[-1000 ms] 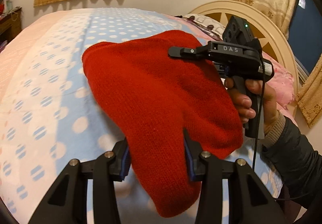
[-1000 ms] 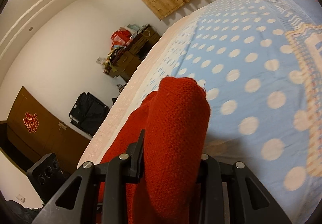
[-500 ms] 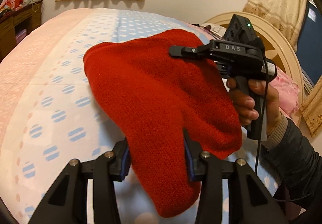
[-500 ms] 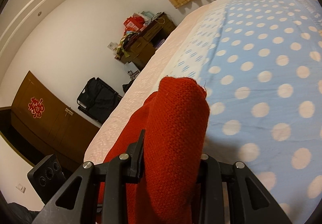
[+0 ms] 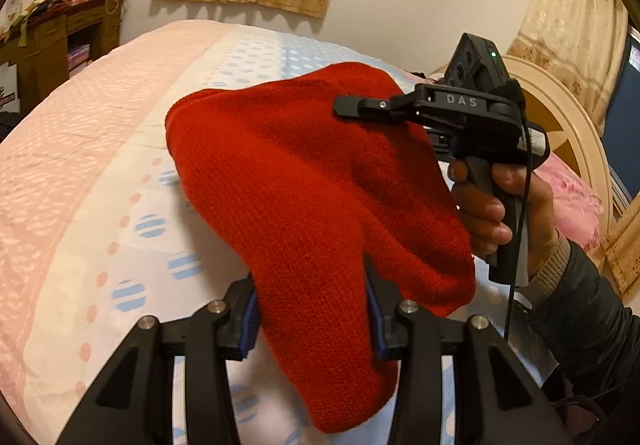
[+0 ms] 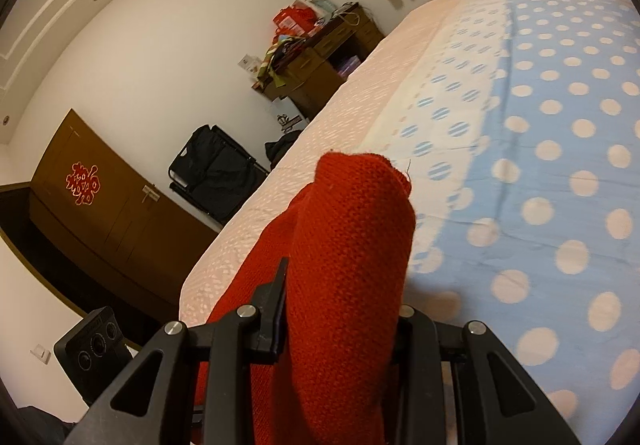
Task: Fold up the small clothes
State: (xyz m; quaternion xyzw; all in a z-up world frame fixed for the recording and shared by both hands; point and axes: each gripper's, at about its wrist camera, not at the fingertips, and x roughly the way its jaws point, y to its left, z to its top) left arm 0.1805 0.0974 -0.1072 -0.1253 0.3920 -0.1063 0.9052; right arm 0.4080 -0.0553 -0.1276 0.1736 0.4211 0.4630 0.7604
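Observation:
A red knitted garment (image 5: 304, 181) hangs in the air above the bed, stretched between both grippers. My left gripper (image 5: 312, 309) is shut on its near lower edge, the blue pads pressing the cloth from both sides. In the left wrist view the right gripper (image 5: 348, 107) comes in from the right, held by a hand (image 5: 488, 205), and is clamped on the garment's far upper corner. In the right wrist view my right gripper (image 6: 340, 309) is shut on a thick bunched fold of the red garment (image 6: 352, 245), which sticks out past the fingers.
The bed (image 5: 100, 173) has a sheet with a pink band, a white band and blue with pale dots (image 6: 560, 165). A cream headboard (image 5: 560, 117) and pink pillow (image 5: 576, 201) lie right. A cluttered wooden desk (image 6: 320, 57), black bag (image 6: 212, 169) and brown cabinet (image 6: 104, 205) stand beyond the bed's edge.
Both grippers have carried the red garment sideways over the bed, from the blue dotted part toward the pink and white edge. Both grips on the cloth are unchanged.

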